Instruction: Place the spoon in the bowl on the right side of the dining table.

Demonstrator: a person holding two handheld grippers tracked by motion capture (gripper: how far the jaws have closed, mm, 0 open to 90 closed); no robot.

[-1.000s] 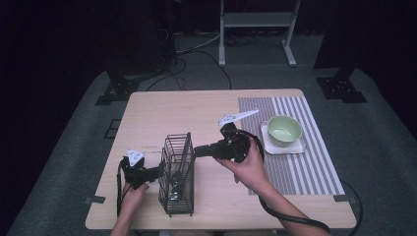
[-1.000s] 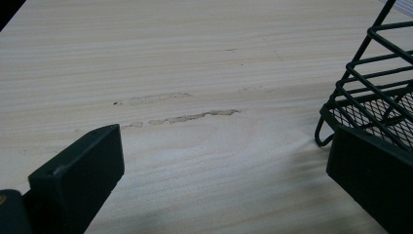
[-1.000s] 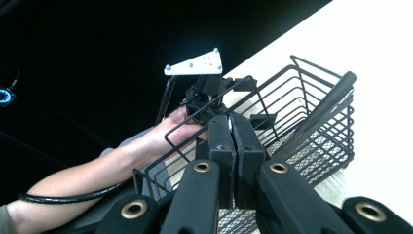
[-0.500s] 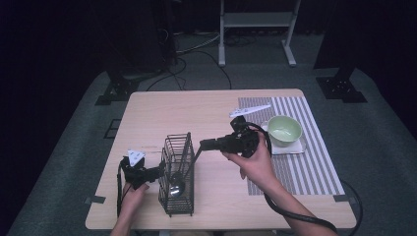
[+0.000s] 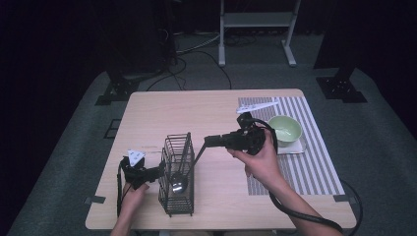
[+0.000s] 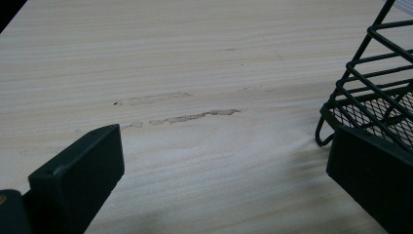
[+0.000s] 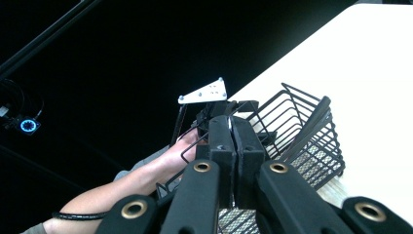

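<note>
A black wire basket (image 5: 178, 178) stands upright near the table's front left, and its lower corner (image 6: 375, 97) lies by my left gripper's right jaw. A silver spoon bowl (image 5: 178, 186) rests inside it, and a dark utensil (image 7: 311, 127) leans on the rim. My right gripper (image 5: 208, 142) hovers just right of the basket top, shut (image 7: 229, 141) on a thin handle (image 5: 197, 157) that slants down into the basket. My left gripper (image 5: 156, 172) sits low at the basket's left side, its jaws wide apart (image 6: 224, 185) over bare wood.
A pale green bowl (image 5: 285, 130) sits on a white square dish on the striped mat (image 5: 305, 172) at the right. The wooden table (image 5: 187, 110) stands on dark carpet. A cable (image 5: 314, 219) trails from my right gripper over the front edge.
My right gripper has drawn back to the right and slightly up from the basket, still shut. The left gripper and the basket have stayed where they were.
</note>
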